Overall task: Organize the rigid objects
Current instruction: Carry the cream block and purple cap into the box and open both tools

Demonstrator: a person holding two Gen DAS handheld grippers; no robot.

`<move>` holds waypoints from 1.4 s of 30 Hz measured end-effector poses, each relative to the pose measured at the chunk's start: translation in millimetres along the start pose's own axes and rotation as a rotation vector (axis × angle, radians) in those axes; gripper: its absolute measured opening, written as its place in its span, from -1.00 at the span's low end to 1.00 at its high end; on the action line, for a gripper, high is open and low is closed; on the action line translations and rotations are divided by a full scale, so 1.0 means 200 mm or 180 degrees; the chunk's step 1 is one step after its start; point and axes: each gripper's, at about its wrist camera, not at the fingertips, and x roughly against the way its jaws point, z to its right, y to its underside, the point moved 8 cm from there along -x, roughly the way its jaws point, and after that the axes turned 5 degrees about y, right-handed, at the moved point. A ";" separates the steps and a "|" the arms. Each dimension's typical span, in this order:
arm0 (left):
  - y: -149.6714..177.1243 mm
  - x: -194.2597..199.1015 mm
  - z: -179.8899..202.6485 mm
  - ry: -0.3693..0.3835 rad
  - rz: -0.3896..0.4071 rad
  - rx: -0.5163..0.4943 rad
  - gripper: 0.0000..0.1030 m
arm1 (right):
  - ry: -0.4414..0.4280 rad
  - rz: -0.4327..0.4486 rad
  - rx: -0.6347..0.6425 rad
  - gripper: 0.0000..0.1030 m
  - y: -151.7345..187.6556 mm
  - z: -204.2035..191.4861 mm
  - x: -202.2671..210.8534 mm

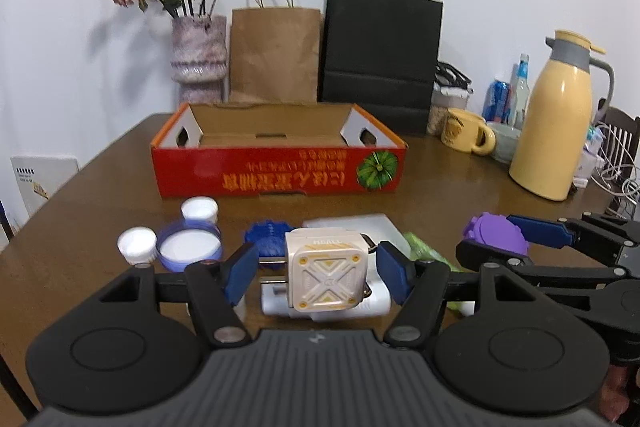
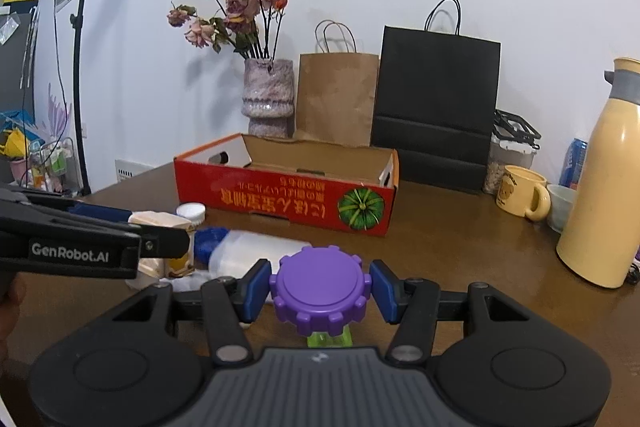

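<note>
My left gripper is shut on a cream cube-shaped plug with yellow marks, held above the table. My right gripper is shut on a purple gear-shaped cap, which also shows at the right of the left wrist view as the purple cap. Behind both stands an open red cardboard box with a pumpkin print; the part of its inside that I see is bare. Loose on the table lie two white caps, a blue-rimmed lid, a blue gear and a translucent white lid.
Along the wall stand a vase of dried flowers, a brown paper bag and a black bag. A yellow mug and a yellow thermos jug stand at the right. A lamp stand rises beyond the left table edge.
</note>
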 end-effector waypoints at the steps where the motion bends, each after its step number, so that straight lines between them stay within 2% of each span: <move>1: -0.02 0.00 -0.01 -0.0009 0.0026 0.0007 0.30 | -0.0003 0.0012 -0.0007 0.03 -0.02 -0.01 -0.01; 19: -0.35 -0.07 -0.25 -0.0209 0.0375 -0.0044 0.30 | 0.0030 0.0257 -0.0120 0.03 -0.33 -0.13 -0.21; 33: -0.55 -0.23 -0.36 -0.0245 0.0458 0.0028 0.30 | 0.0140 0.0391 -0.0169 0.03 -0.55 -0.12 -0.44; 42: -0.65 -0.38 -0.44 -0.0326 0.0484 0.0121 0.30 | 0.0127 0.0356 -0.0123 0.03 -0.64 -0.13 -0.63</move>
